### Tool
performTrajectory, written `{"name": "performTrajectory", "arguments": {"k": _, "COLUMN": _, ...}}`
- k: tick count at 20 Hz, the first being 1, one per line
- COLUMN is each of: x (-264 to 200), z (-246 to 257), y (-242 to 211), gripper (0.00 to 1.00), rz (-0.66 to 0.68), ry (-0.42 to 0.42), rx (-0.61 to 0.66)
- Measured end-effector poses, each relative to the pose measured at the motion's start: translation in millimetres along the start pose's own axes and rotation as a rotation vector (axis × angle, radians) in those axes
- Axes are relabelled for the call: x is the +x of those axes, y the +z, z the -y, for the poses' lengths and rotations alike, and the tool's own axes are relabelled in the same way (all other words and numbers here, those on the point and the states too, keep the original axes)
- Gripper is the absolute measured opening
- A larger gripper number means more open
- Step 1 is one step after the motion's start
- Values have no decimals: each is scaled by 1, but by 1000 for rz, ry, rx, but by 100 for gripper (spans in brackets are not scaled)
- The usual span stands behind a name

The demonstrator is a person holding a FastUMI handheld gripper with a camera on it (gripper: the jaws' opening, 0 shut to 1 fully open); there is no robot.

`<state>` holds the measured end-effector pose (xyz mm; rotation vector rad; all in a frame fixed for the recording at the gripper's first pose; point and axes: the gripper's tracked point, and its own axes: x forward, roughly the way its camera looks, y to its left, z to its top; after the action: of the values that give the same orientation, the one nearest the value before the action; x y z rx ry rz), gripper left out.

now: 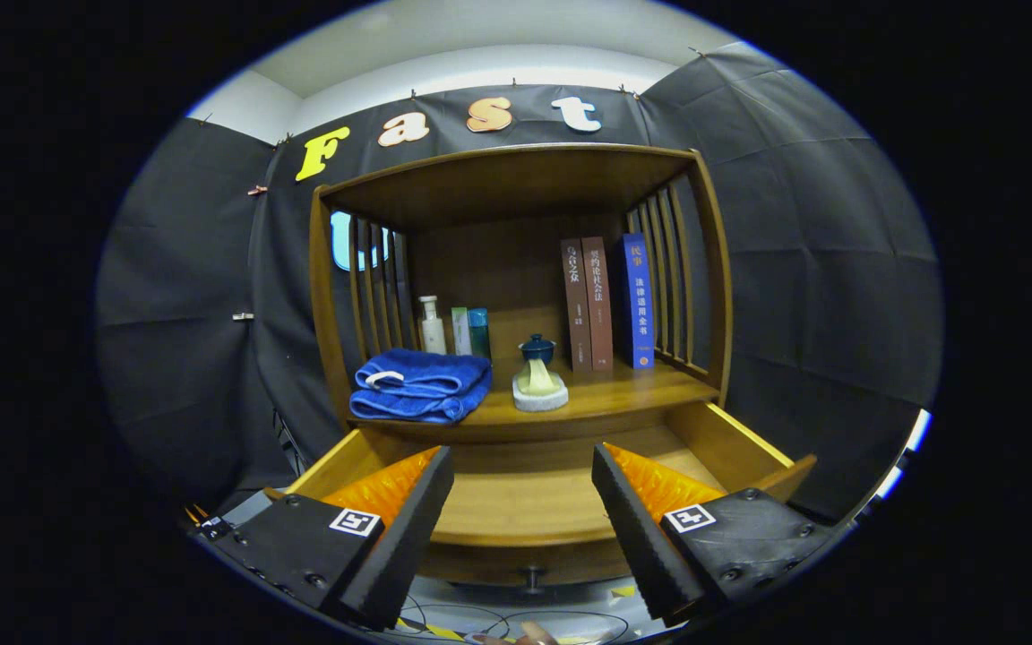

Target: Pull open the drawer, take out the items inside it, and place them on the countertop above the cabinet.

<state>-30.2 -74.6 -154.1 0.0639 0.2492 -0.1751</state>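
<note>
drawer open and bare, goods on the countertop

nearest to me, my gripper point(523, 511) hangs released, its two fingers spread wide with nothing between them. just under and ahead of them is the drawer point(525, 502), pulled well out of the cabinet; its small knob point(531, 573) sits at the middle of the front edge, below the gap between my fingers. the wooden floor of the drawer that i can see between the fingers looks bare, though the near corners are hidden behind the fingers, so i cannot vouch for those.

beyond the drawer is the countertop point(623, 390). at its left front corner lies a folded blue towel point(420, 385), its fold slightly over the front edge. i judge it soft and light, likely to sag, so a pinch through the thick folded stack would hold best. just right of it, near the middle of the front edge, a small dark lidded cup point(537, 349) stands on a pale round base point(540, 394). that looks hard, smooth and breakable, with a loose lid perhaps; i would take it low around the base, gently and upright.

further back, along the left rear, stand a white bottle point(432, 324) and two small boxes point(470, 331). at the right rear corner three books point(610, 303) stand upright against the slatted side.

judging by this, the emptying looks done or nearly so.
</note>
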Motion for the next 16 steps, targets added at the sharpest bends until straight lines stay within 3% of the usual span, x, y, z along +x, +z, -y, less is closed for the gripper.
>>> {"name": "performTrajectory", "arguments": {"k": 7, "x": -10, "z": 0, "y": -81, "gripper": 99, "rz": -78, "ry": -1, "rx": -14}}
{"name": "performTrajectory", "arguments": {"k": 16, "x": 9, "z": 9, "y": -113, "gripper": 99, "rz": -162, "ry": -25, "rx": 31}}
